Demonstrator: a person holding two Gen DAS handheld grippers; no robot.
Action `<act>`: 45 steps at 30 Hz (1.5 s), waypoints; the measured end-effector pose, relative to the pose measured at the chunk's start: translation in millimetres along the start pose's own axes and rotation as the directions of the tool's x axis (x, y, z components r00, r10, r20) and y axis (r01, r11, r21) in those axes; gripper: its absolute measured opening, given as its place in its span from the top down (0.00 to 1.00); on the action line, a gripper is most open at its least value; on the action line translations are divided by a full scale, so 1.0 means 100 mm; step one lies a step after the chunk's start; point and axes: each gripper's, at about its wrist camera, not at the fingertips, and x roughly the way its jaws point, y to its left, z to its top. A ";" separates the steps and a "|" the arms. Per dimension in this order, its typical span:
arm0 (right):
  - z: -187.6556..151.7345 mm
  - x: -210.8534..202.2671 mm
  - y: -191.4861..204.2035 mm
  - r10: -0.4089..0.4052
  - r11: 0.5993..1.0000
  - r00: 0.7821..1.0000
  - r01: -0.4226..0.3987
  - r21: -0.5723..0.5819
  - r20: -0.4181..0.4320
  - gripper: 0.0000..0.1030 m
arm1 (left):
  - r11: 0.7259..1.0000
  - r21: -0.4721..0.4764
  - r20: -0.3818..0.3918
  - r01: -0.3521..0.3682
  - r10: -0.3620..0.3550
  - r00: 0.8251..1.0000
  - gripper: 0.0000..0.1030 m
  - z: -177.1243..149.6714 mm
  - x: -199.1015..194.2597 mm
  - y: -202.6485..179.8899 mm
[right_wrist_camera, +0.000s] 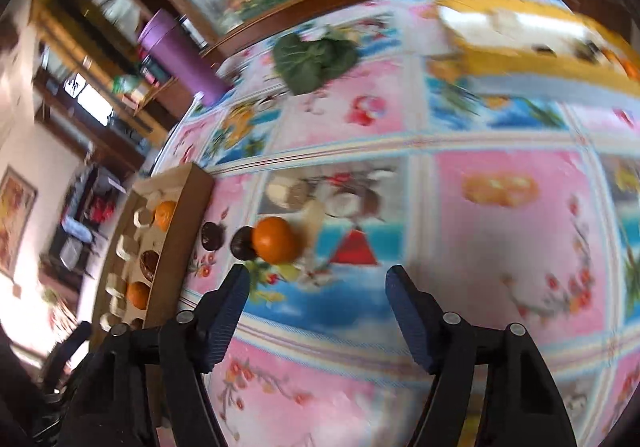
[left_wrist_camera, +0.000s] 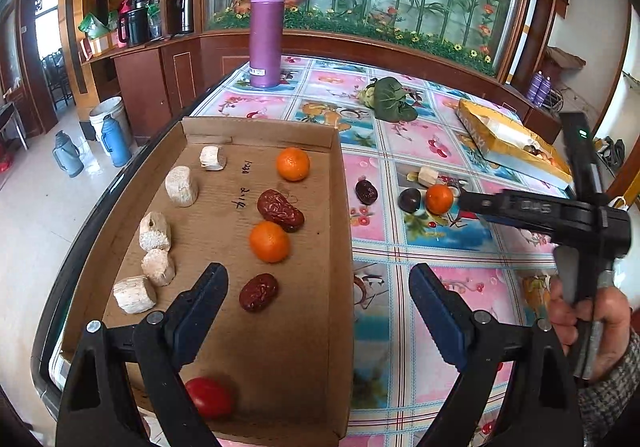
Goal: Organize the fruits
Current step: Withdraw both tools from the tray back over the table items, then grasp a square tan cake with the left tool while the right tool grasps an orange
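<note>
A cardboard tray (left_wrist_camera: 336,207) holds two oranges (left_wrist_camera: 293,164), two red dates (left_wrist_camera: 280,210), several pale chunks (left_wrist_camera: 182,186) and a red tomato (left_wrist_camera: 210,397). My left gripper (left_wrist_camera: 318,273) hangs open over the tray's right wall, empty. On the tablecloth beyond lie a loose orange (left_wrist_camera: 439,198), a dark round fruit (left_wrist_camera: 409,200), a dark date (left_wrist_camera: 367,192) and a pale chunk (left_wrist_camera: 427,176). My right gripper (right_wrist_camera: 316,275) is open with nothing between its fingers. The loose orange (right_wrist_camera: 276,240) sits just past its left fingertip (right_wrist_camera: 240,279). From the left wrist view, the right gripper (left_wrist_camera: 466,201) points at that orange.
A purple bottle (left_wrist_camera: 267,33) stands at the table's far left. Green leaves (left_wrist_camera: 390,99) lie at the back centre and a yellow box (left_wrist_camera: 508,139) at the back right. A hand (left_wrist_camera: 592,315) holds the right gripper. The table edge runs close along the tray's left side.
</note>
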 end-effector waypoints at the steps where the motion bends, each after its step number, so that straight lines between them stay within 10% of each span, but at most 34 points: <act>1: 0.01 0.07 0.09 -0.019 0.999 1.000 0.019 -0.032 0.000 0.38 | 1.000 0.002 -0.002 -0.002 0.002 1.000 0.11 0.00 0.00 0.00; 9: 0.11 0.36 0.21 0.011 0.999 1.000 -0.011 -0.047 -0.003 0.72 | 1.000 0.000 -0.040 0.024 -0.024 0.999 0.11 0.04 0.07 0.02; 16: 0.00 0.08 0.02 0.020 1.000 0.999 -0.020 0.009 0.044 0.72 | 0.998 0.003 -0.083 0.061 -0.060 0.995 0.11 0.27 0.23 -0.11; 25: -0.15 -0.35 -0.53 -0.186 0.982 0.964 0.176 0.072 0.188 0.73 | 0.984 0.160 -0.139 0.080 -0.058 0.989 0.11 0.77 0.91 -0.84; 36: -0.10 -0.37 -0.69 -0.106 0.988 0.978 0.084 0.130 0.179 0.73 | 0.952 0.297 -0.184 0.069 -0.013 0.983 0.13 0.94 1.62 -1.29; 38: -0.10 -0.36 -0.69 -0.099 0.988 0.980 0.076 0.134 0.175 0.73 | 0.945 0.318 -0.188 0.074 -0.013 0.982 0.24 0.91 1.65 -1.33; 40: -0.10 -0.35 -0.69 -0.100 0.988 0.980 0.077 0.134 0.175 0.73 | 0.937 0.336 -0.219 0.092 -0.018 0.976 0.61 0.88 1.72 -1.37; 42: -0.10 -0.35 -0.68 -0.100 0.988 0.980 0.077 0.134 0.175 0.73 | 0.938 0.327 -0.248 0.113 -0.031 0.968 0.77 0.85 1.78 -1.36; 45: -0.10 -0.35 -0.69 -0.101 0.988 0.980 0.077 0.137 0.174 0.73 | 0.950 0.294 -0.228 0.107 -0.039 0.973 0.78 0.85 1.75 -1.33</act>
